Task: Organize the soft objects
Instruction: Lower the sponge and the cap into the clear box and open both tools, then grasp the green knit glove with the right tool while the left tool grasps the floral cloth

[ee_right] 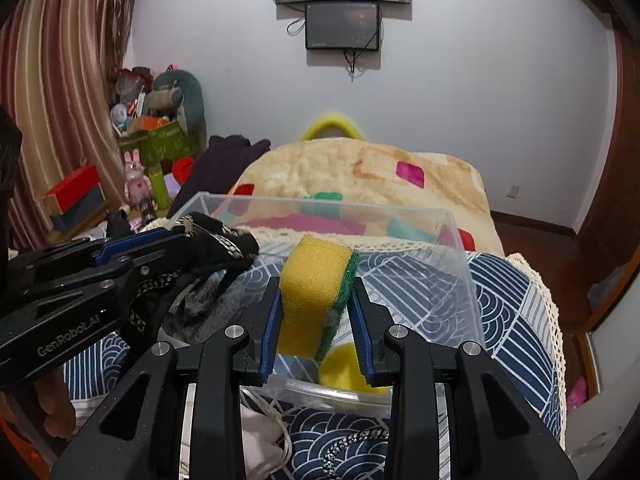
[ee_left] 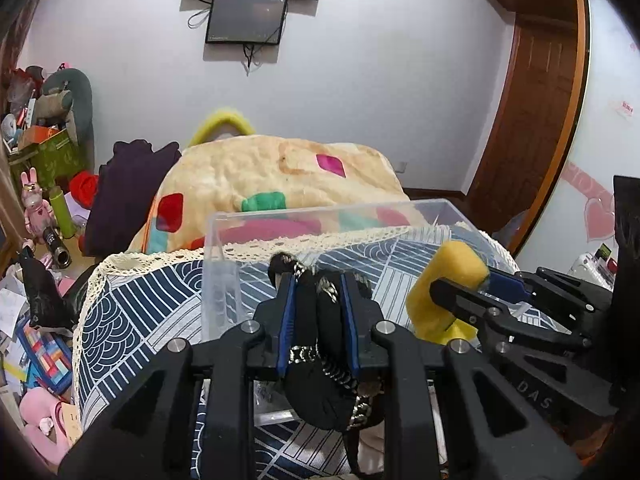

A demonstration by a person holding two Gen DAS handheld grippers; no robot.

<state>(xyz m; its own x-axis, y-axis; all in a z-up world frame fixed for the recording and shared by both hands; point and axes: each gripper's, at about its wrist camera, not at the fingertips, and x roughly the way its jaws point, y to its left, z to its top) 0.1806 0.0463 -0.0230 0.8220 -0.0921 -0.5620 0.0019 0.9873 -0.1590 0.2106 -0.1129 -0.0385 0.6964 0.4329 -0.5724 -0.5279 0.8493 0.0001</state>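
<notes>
My left gripper (ee_left: pixel 319 280) is shut on a black fabric item with metallic braid trim (ee_left: pixel 326 344), held over the clear plastic box (ee_left: pixel 224 248). It also shows in the right wrist view (ee_right: pixel 218 240). My right gripper (ee_right: pixel 316 284) is shut on a yellow sponge with a green scouring side (ee_right: pixel 310 296), above the same box (ee_right: pixel 460 264). That sponge shows in the left wrist view (ee_left: pixel 440 280). A second yellow sponge (ee_right: pixel 344 368) lies inside the box. A white cloth (ee_right: pixel 260 440) lies below near the box.
The box stands on a blue patterned cloth with a lace edge (ee_left: pixel 132 300). Behind it lies a cream blanket with coloured patches (ee_left: pixel 272 176) and a dark purple garment (ee_left: pixel 128 196). Cluttered toys and boxes (ee_left: pixel 44 184) fill the left. A wooden door (ee_left: pixel 532 120) is at right.
</notes>
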